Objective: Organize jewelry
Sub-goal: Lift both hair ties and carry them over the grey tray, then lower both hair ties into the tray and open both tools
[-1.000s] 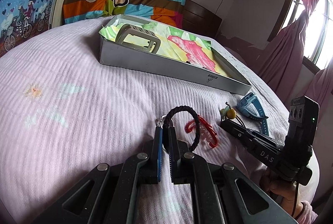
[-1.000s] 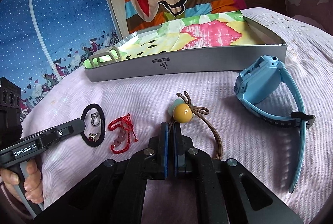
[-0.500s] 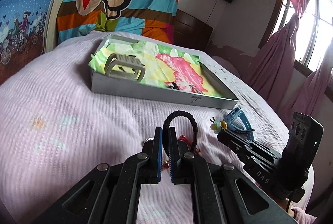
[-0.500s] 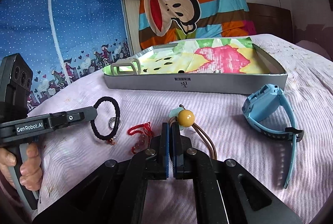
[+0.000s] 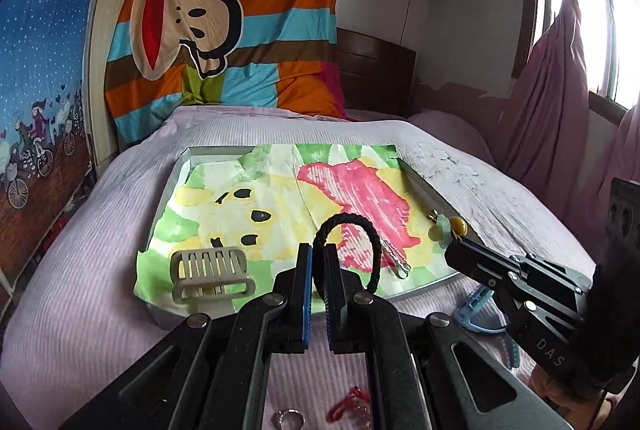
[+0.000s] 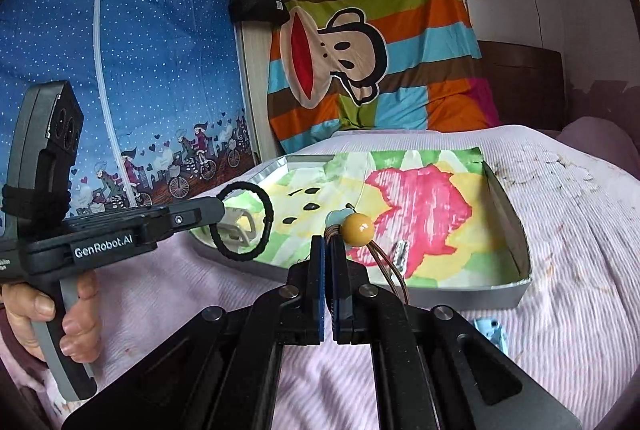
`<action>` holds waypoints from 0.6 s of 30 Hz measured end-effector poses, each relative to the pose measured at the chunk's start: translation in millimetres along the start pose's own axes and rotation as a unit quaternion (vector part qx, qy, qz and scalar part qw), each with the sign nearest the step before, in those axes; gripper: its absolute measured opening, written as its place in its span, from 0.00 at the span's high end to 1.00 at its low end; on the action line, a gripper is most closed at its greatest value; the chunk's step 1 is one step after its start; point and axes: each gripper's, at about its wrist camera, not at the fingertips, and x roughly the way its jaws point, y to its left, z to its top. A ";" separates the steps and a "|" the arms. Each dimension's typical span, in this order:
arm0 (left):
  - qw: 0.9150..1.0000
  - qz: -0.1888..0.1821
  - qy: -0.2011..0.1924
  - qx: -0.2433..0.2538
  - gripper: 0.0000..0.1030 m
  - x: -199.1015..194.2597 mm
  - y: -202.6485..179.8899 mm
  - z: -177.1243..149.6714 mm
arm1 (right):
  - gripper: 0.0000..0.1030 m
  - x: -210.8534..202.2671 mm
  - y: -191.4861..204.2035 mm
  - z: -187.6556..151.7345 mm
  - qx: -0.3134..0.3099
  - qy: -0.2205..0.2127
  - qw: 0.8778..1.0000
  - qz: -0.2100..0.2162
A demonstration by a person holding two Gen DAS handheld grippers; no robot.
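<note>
Left wrist view: left gripper (image 5: pixel 317 262) is clamped on the black braided bracelet (image 5: pixel 346 230), held up over the tray (image 5: pixel 424 286), I'd guess so it drops in clean.

Right wrist view: right gripper (image 6: pixel 328 254) pinches the bead cord (image 6: pixel 358 228), angled slightly down toward the same tray.

You see a ribbed, matt cloth bedspread (image 5: pixel 100 270), a braided black cord bracelet (image 5: pixel 372 242), a glossy yellow bead (image 6: pixel 357 229) and matt black plastic claws.

Soft daylight from the blown-out window (image 5: pixel 600 30), fisheye-bent dark corners, slight blur.
</note>
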 end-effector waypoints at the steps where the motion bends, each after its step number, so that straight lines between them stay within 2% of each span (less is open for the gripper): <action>1: 1.000 0.004 0.002 0.000 0.95 4.0 -0.7 2.4 | 0.97 6.2 -1.4 5.1 -0.002 0.006 1.000 -0.002; 5: 0.999 0.020 0.027 -0.008 0.95 23.3 0.9 9.1 | 0.97 32.9 -10.0 16.2 0.016 0.036 0.999 -0.003; 9: 0.997 0.022 0.063 -0.027 0.95 42.2 4.3 7.6 | 0.97 57.8 -25.3 11.1 0.041 0.075 0.996 -0.002; 14: 0.995 0.037 0.089 -0.005 0.95 55.8 -4.1 0.1 | 0.97 72.9 -35.7 2.9 0.039 0.108 0.993 -0.017; 18: 0.993 0.043 0.107 -0.009 0.95 63.6 -5.1 -5.3 | 0.97 79.2 -39.7 1.1 0.037 0.120 0.992 -0.024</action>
